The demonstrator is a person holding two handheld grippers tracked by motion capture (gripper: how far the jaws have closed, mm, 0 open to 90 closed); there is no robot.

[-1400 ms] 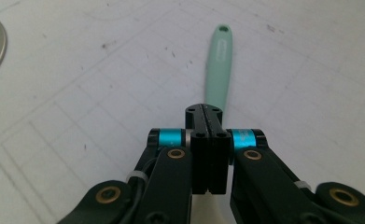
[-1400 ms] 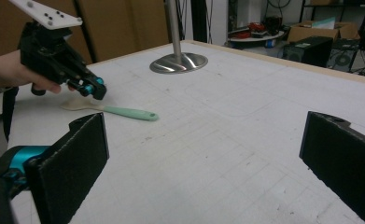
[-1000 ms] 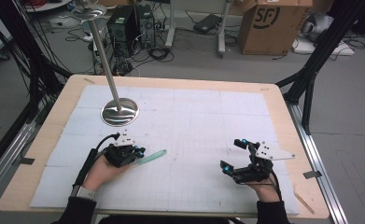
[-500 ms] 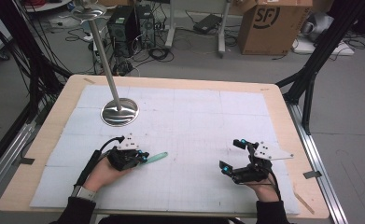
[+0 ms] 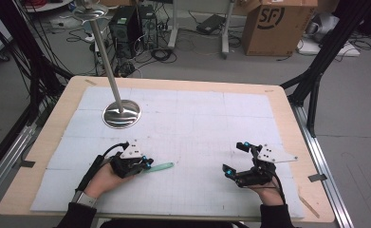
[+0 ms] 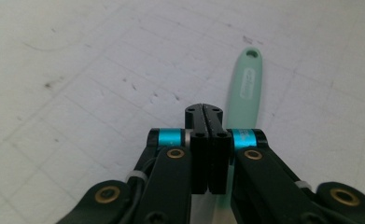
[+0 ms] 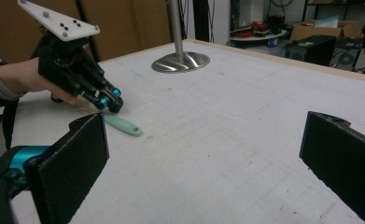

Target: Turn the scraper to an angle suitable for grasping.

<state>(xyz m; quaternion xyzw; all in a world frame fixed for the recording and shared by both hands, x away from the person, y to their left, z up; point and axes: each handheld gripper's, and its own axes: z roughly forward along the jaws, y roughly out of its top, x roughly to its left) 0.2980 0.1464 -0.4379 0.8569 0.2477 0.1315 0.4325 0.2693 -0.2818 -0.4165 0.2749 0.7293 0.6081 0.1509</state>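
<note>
L gripper (image 5: 147, 164), lower left of the high view: my jaws stand closed pad to pad, having just eased a hair apart, with nothing seen between them. Handle (image 6: 245, 88), mint green, lies flat on the mat (image 5: 197, 118). In the left gripper view it runs from under my right jaw toward the upper right, just beside the tips. Contact w/ the pads can't be told. R gripper (image 5: 233, 156), lower right of the high view: jaws wide open, empty, well apart from the handle. Risks, as judged: (1) closed tips coming down on the handle would push or skid it across the mat rather than take it, cause being no gap to admit it. (2) Tips sit off the handle's line, so opening and closing here may pinch one edge only and flip or spin it. (3) The flat, thin handle gives little to bite, so the pads could scrape the mat and miss. (4) Stand (image 5: 121, 114), upper left, is near enough that a wide swing on a lift could clip its pole. Writing: box (image 5: 275, 21), top right of the high view, reads "SF". The handle bears a small raised label near its holed end, not legible.
</note>
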